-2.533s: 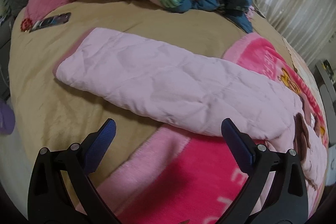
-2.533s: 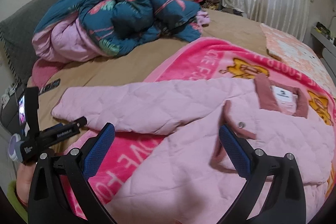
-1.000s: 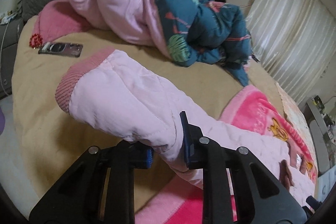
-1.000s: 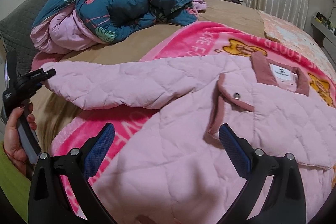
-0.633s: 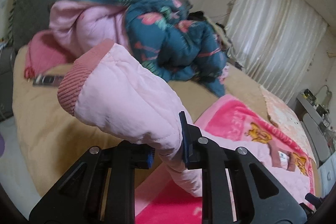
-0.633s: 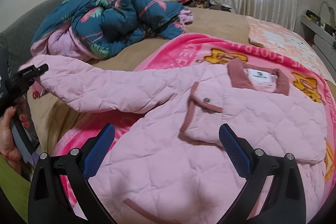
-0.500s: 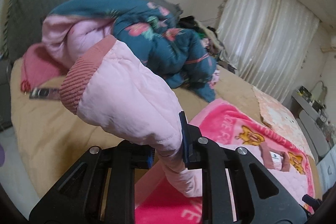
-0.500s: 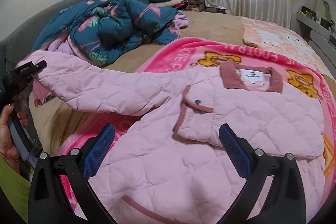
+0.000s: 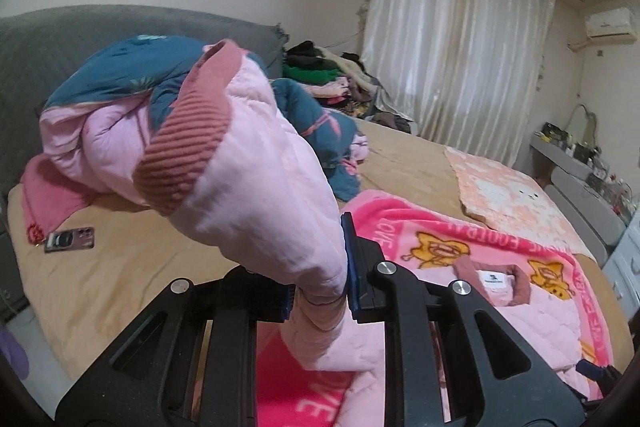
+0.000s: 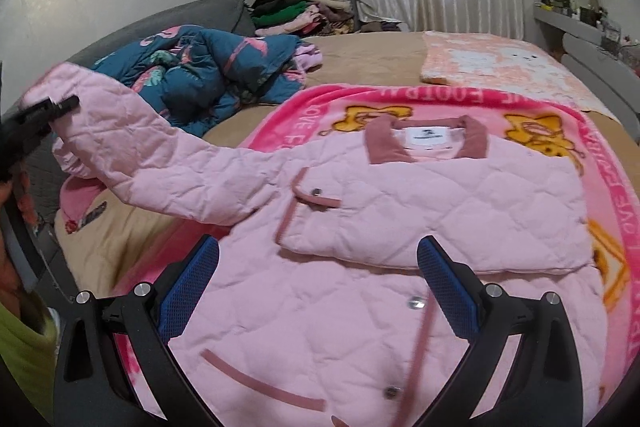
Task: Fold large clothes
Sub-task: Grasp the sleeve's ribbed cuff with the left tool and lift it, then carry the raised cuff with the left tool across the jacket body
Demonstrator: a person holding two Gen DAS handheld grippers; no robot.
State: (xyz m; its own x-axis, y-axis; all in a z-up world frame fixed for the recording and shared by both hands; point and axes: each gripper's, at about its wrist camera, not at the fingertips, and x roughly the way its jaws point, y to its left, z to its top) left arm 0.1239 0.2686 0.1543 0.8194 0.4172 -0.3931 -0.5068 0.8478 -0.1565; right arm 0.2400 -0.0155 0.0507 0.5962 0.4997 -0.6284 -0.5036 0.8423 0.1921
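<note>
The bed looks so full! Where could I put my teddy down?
Bare tan sheet lies between the blue quilt, the clothes pile and the peach towel. Another patch is beside the phone. The pink jacket covers most of the pink blanket.

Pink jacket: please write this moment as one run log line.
left gripper: shut on sleeve, lifted | right gripper: open over pink jacket

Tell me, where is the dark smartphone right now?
In the left wrist view, the dark smartphone lies flat on the tan bedsheet at far left, beside a red bead bracelet.
</note>
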